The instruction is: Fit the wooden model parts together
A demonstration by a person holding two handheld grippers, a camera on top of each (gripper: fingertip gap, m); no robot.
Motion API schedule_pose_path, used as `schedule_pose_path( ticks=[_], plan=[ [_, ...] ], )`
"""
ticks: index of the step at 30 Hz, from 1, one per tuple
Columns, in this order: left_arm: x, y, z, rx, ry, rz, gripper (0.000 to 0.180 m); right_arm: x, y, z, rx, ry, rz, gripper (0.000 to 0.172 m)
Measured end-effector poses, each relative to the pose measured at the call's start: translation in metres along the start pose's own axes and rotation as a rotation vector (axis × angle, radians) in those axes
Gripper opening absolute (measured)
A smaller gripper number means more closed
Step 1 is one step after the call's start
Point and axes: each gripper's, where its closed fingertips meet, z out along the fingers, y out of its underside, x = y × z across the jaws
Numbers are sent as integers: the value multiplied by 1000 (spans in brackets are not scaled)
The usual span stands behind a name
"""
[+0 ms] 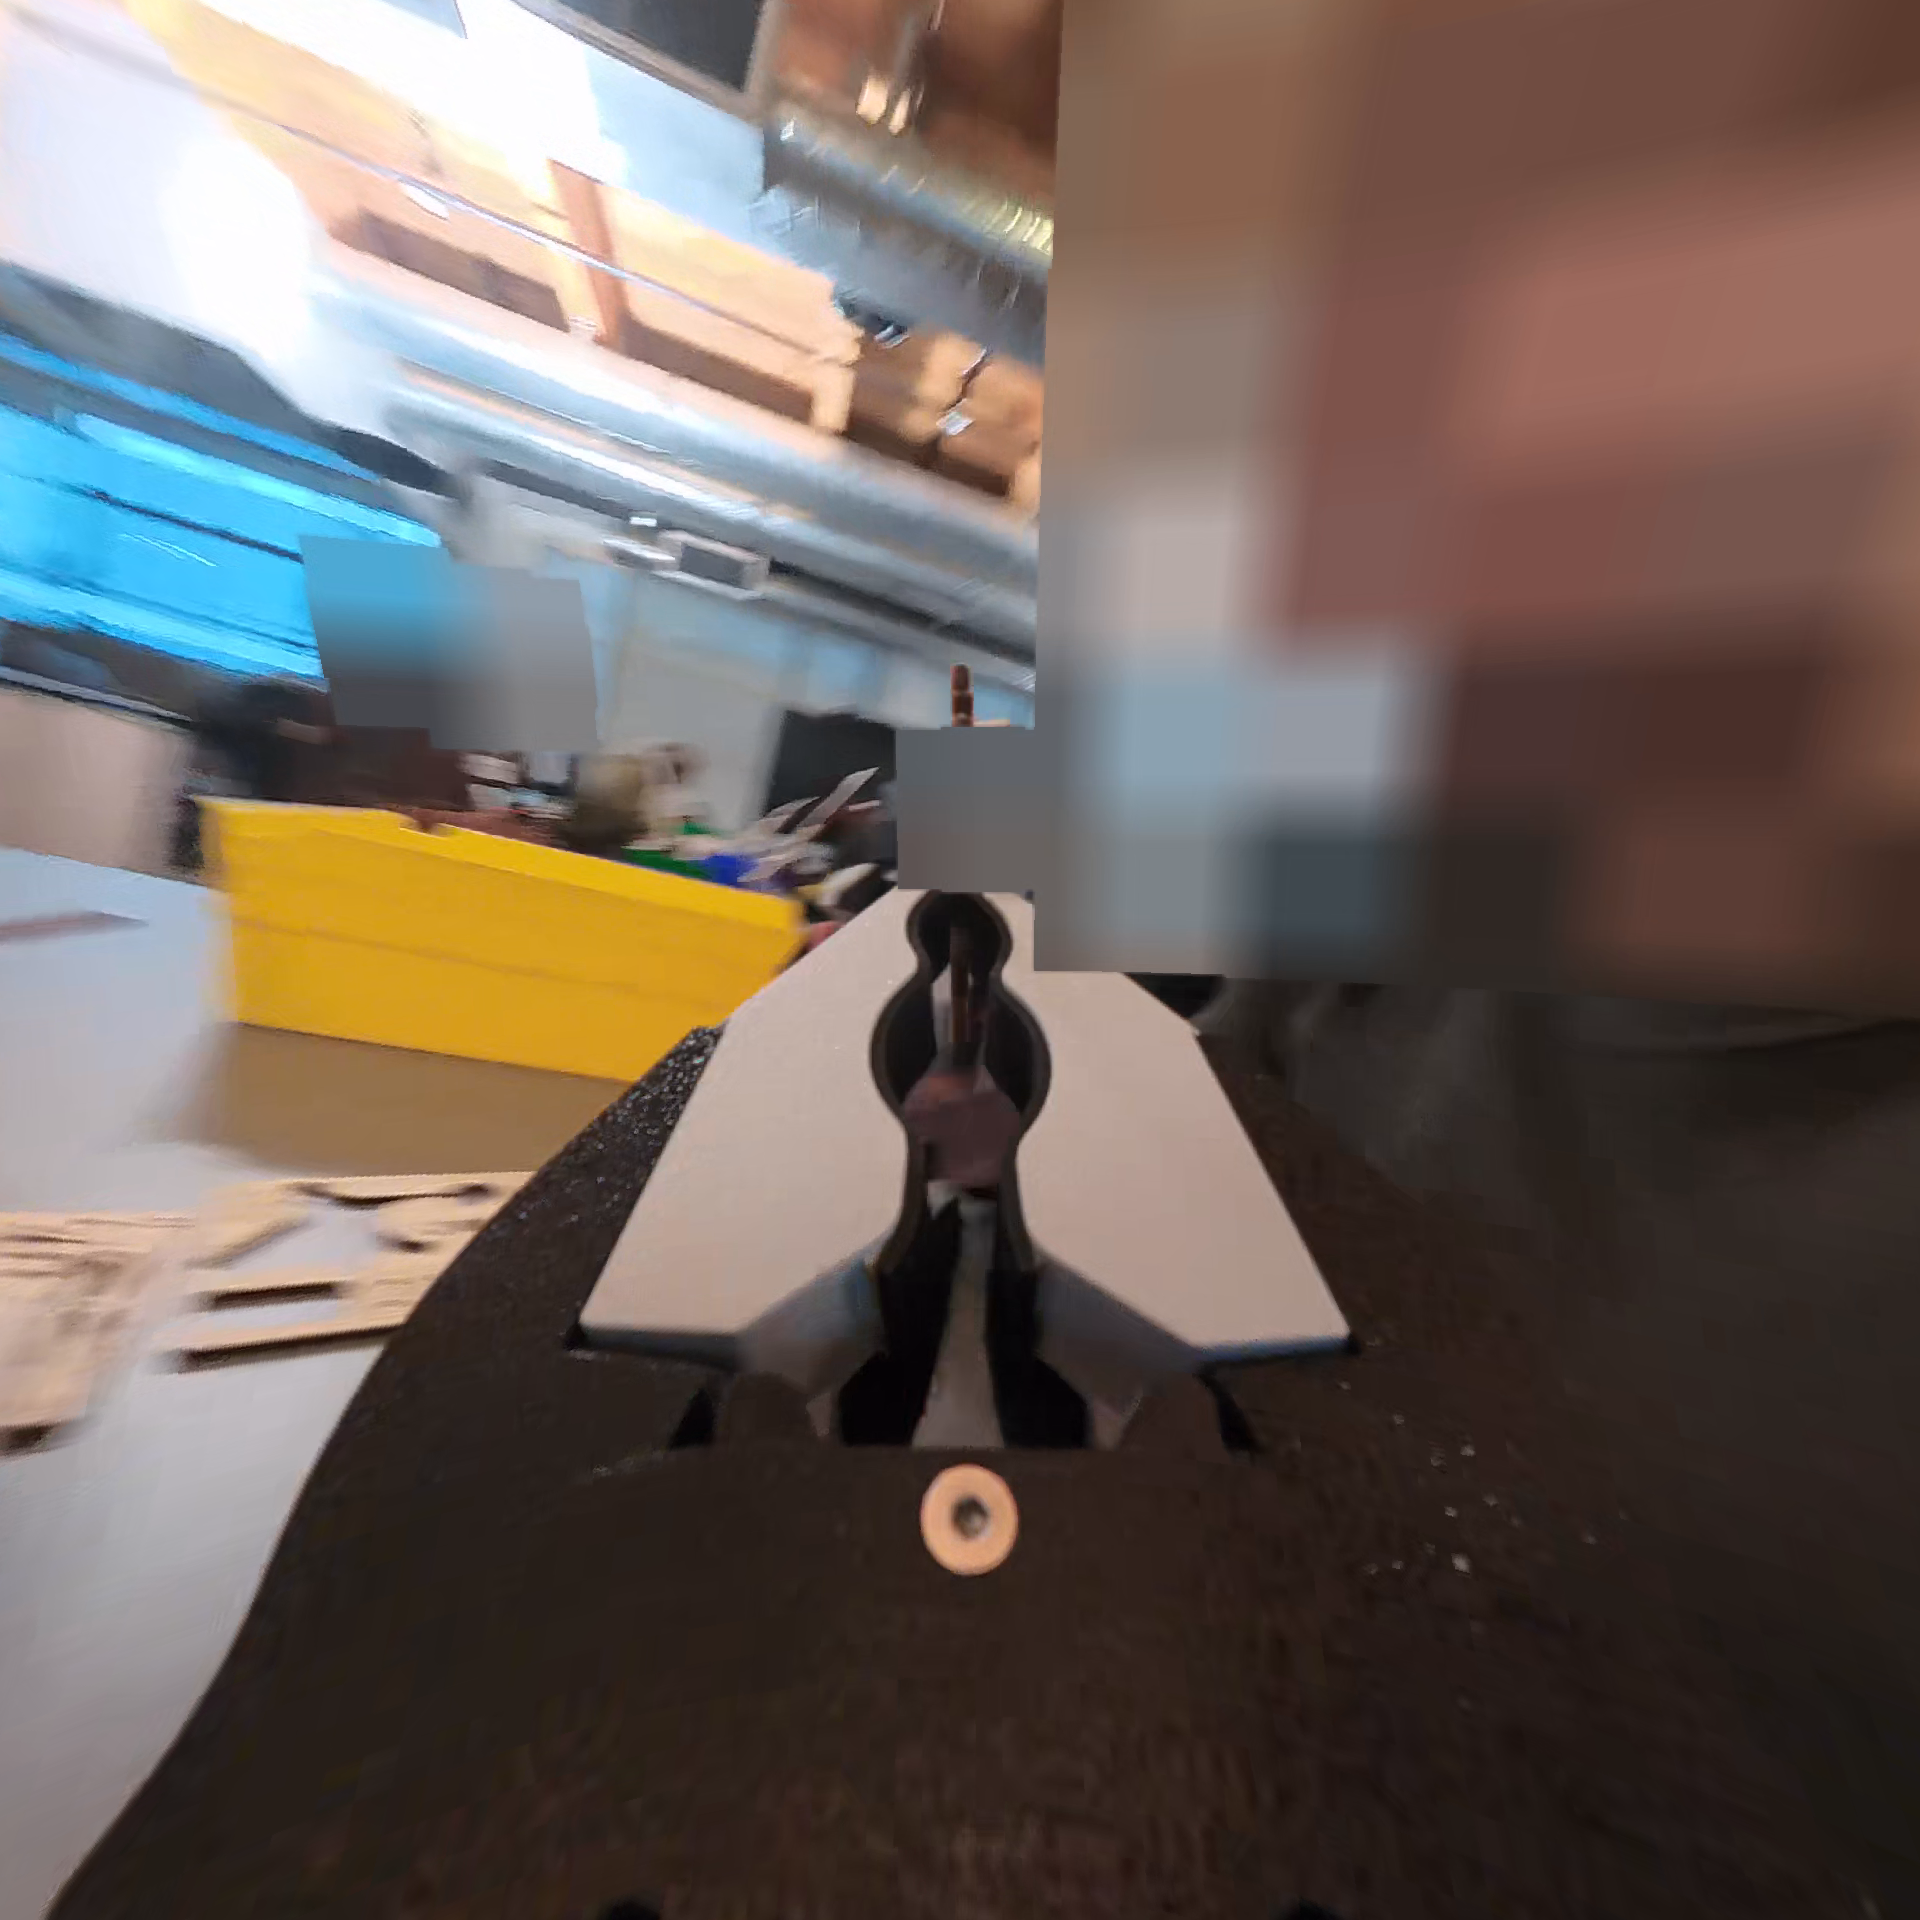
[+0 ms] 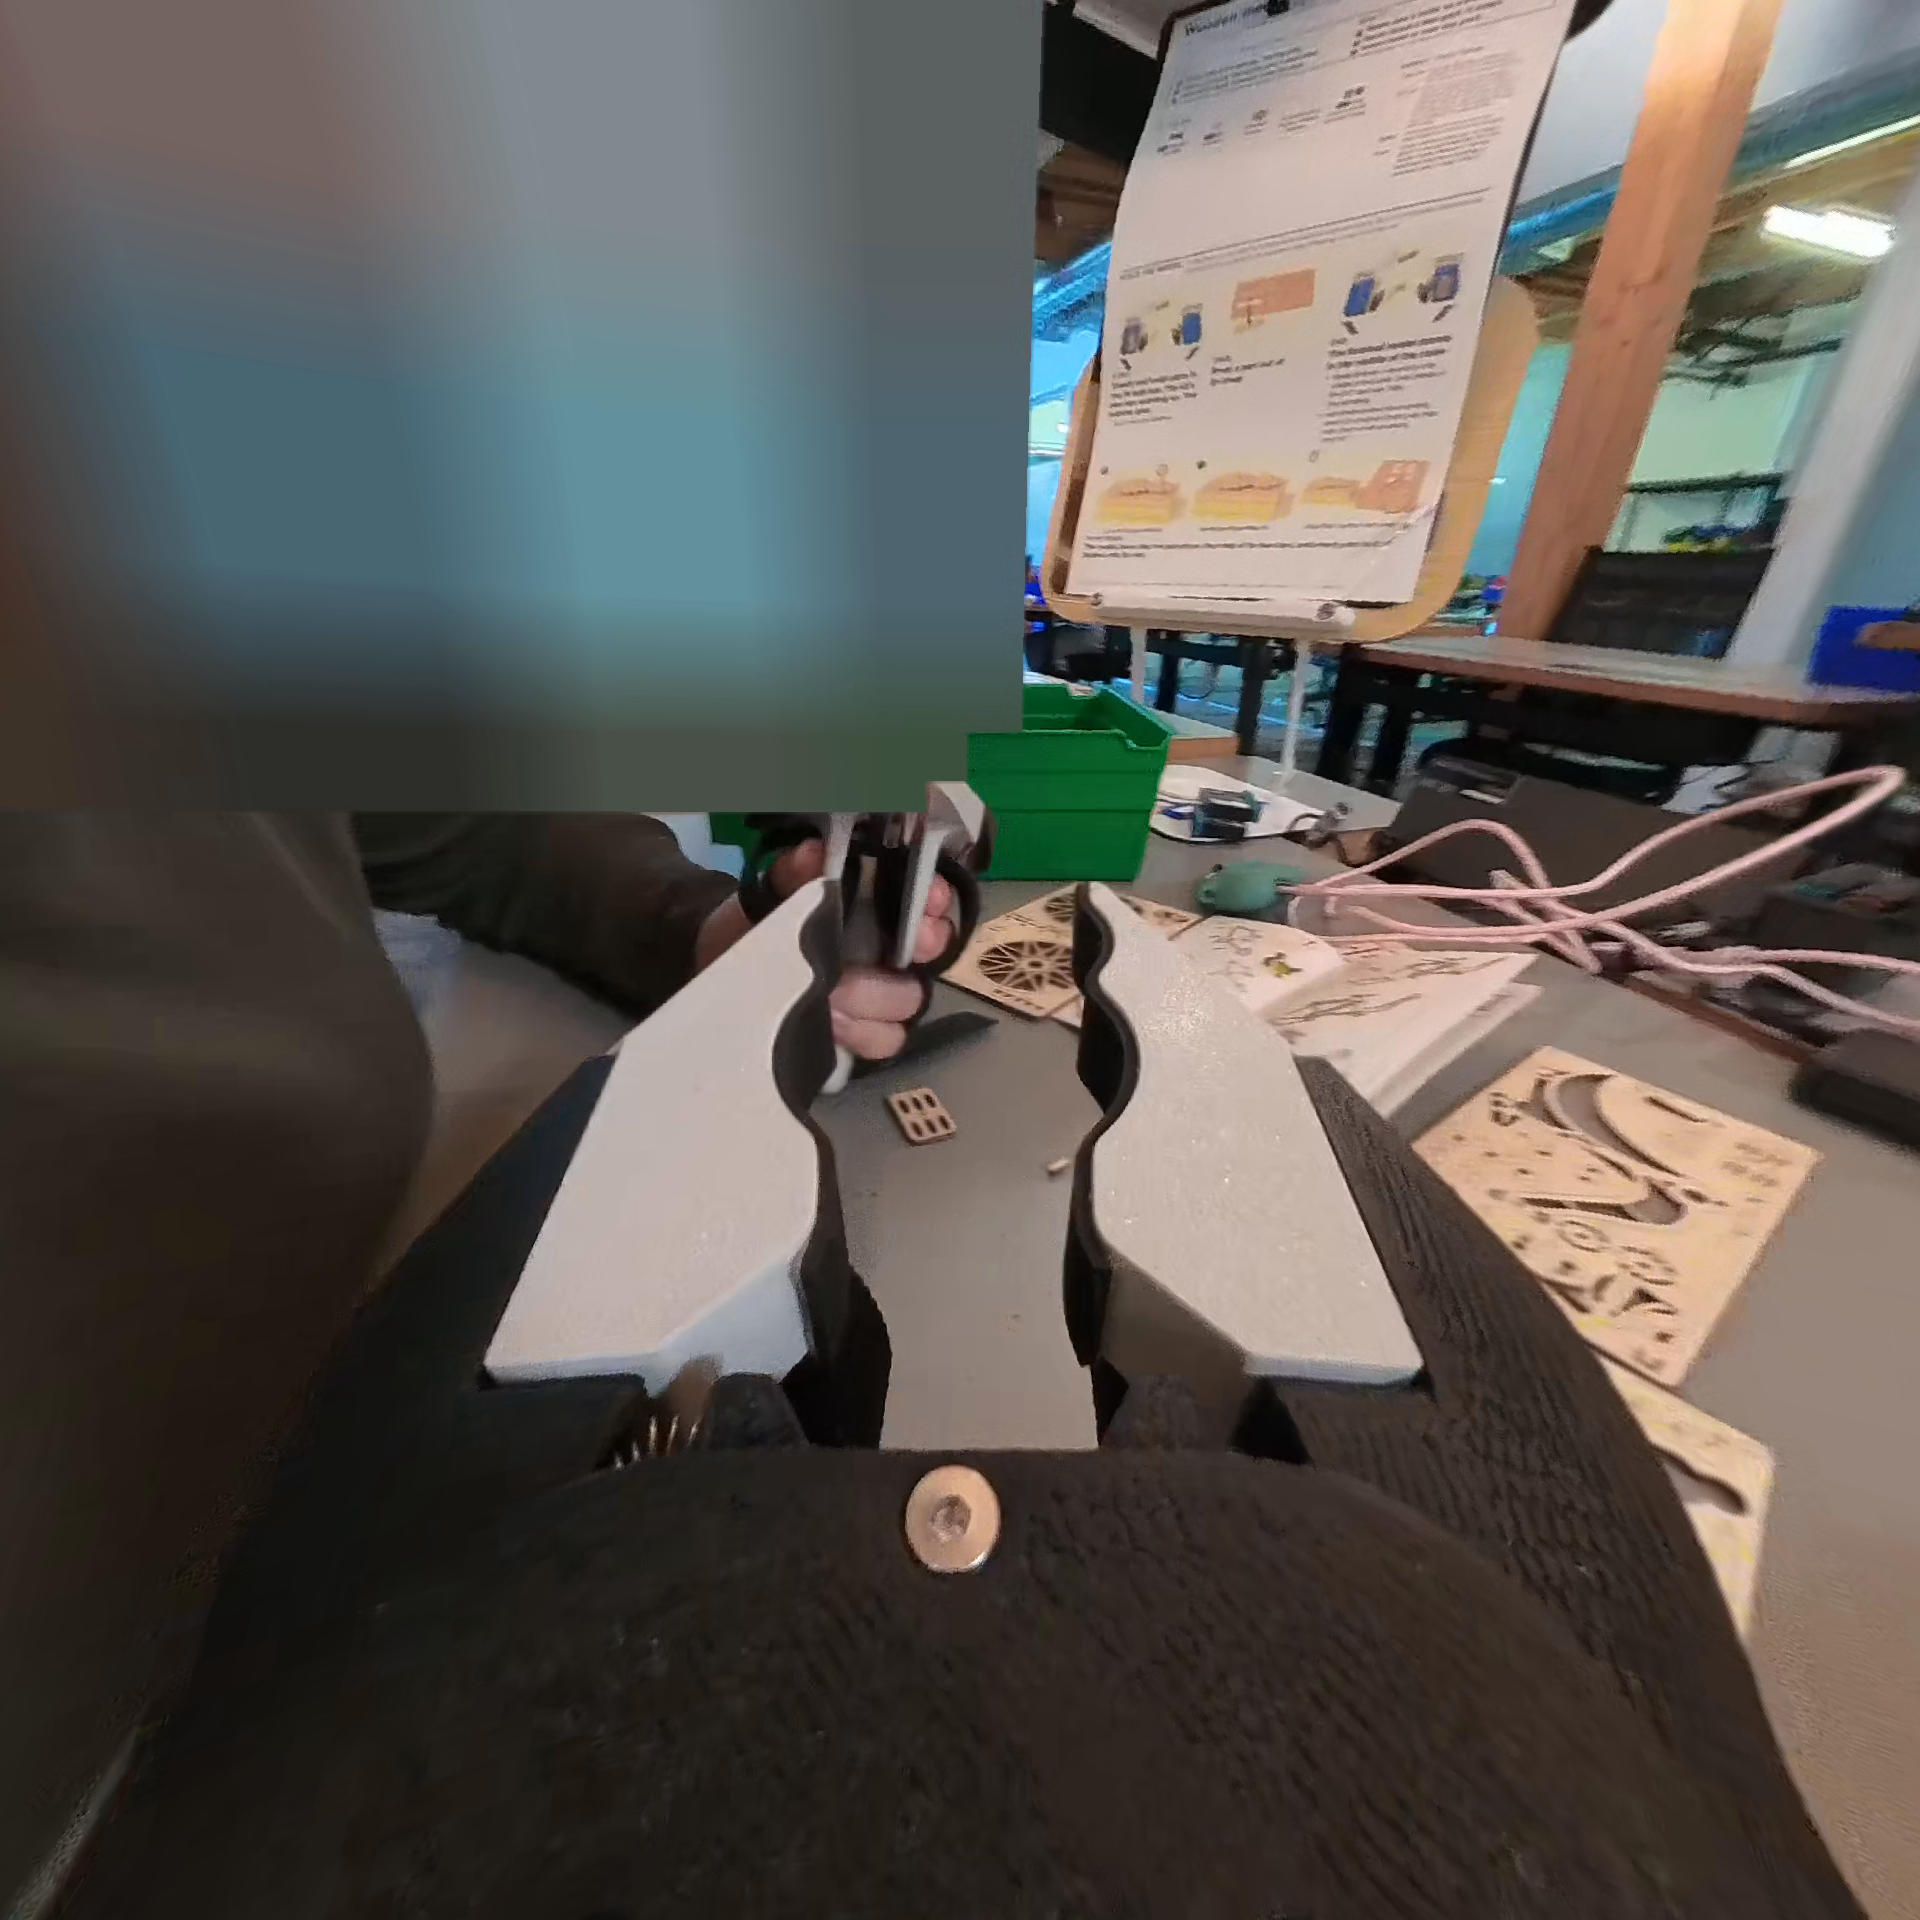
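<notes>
Printed white instruction sheet beyond fingers | stacked green plastic bins ahead, contents hidden | left gripper fingers closed on thin brown wooden piece | right gripper fingers wide apart, bare.

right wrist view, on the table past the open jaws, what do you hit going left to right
hand gripping the other gripper → small slotted wooden piece → wooden sheet with a wheel pattern → open booklet → large cut-out wooden sheet

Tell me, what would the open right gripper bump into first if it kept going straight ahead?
Probably the small slotted wooden piece on the grey table: it lies between the right gripper's spread fingers. Farther along sits the wheel-patterned wooden sheet, though depth is unclear.
</notes>
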Motion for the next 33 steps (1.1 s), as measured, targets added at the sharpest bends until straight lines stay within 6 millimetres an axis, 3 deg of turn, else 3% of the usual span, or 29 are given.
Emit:
schedule_pose_path(
  ticks=[4,8,17,33],
  plan=[
    [3,18,6,-137,-61,281,0,-6,5,3,-5,-51,64,35],
    [6,26,9,-199,-83,433,0,-14,12,7,-45,-83,39,33],
    [10,36,11,-258,-61,507,0,-19,18,9,-83,-82,-32,21],
    [11,39,11,-267,-36,468,0,-23,17,8,-88,-107,-67,11]
  ],
)
